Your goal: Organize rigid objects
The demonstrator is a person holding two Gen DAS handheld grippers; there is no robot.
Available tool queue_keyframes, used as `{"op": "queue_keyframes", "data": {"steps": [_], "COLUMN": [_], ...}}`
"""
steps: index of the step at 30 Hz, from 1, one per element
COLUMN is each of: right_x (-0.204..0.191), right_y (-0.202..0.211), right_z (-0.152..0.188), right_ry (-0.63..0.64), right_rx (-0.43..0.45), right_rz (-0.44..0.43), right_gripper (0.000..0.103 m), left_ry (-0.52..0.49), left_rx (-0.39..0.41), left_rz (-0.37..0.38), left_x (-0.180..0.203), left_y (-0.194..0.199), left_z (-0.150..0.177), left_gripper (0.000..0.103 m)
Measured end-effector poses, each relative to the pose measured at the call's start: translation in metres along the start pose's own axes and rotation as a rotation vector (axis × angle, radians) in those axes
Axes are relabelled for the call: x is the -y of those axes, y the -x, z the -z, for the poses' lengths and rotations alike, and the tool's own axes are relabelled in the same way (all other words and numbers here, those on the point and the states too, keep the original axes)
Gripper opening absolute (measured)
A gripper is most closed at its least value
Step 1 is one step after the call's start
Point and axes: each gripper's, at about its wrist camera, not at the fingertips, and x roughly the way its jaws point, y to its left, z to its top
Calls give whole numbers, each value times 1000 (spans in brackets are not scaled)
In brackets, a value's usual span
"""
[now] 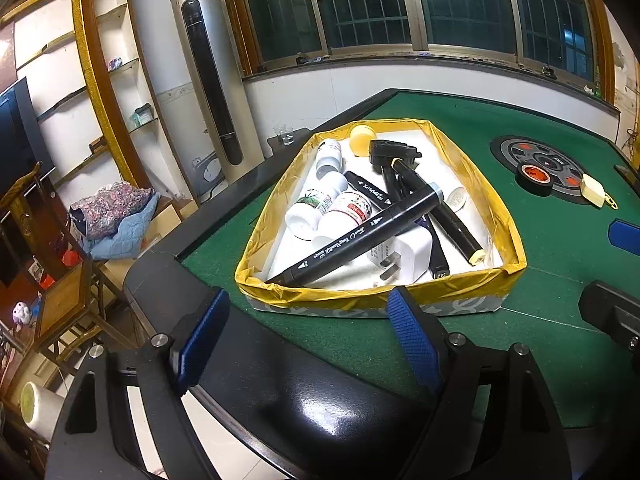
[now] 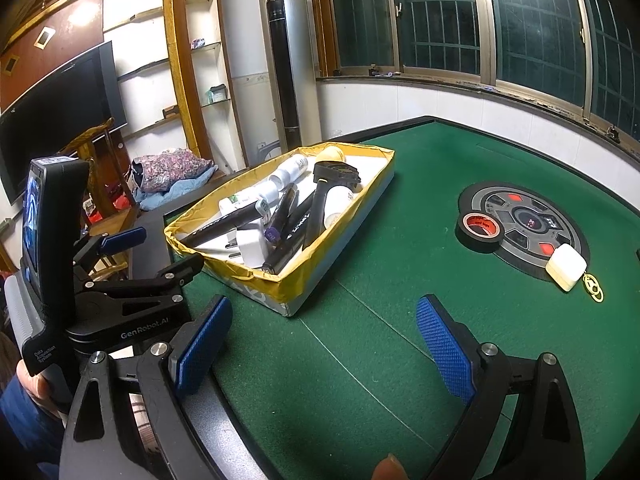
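Both pairs of fingers stand spread, holding nothing. Left gripper (image 1: 308, 320) hovers just short of the yellow-rimmed box (image 1: 508, 216). Tape roll (image 2: 480, 228) and white case (image 2: 566, 266) lie loose ahead-right of the right gripper (image 2: 332, 332), which looks nearer them.

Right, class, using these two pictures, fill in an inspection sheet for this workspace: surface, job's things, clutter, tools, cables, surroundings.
Surface: green felt table with a round panel at its centre.
Job's things: yellow-edged box holding black markers, white bottles, a white plug adapter and a yellow ball.
Clutter: black tape roll and cream case lying outside the box on the panel.
Tools: left tool and right tool both open, nothing between the pads.
Cables: nothing seen.
Surroundings: barred windows, tower air conditioner, television, shelves.
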Motion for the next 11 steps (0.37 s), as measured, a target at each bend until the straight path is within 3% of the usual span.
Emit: {"op": "queue_keyframes", "data": {"steps": [11], "right_x": [0], "right_y": [0], "right_z": [1], "right_ry": [-1], "right_rx": [2], "right_rz": [4], "right_gripper": [91], "left_ry": [43], "left_rx": [-24], "left_rz": [2], "left_x": [-13], "left_y": [0], "left_z": [1], "left_gripper": [82]}}
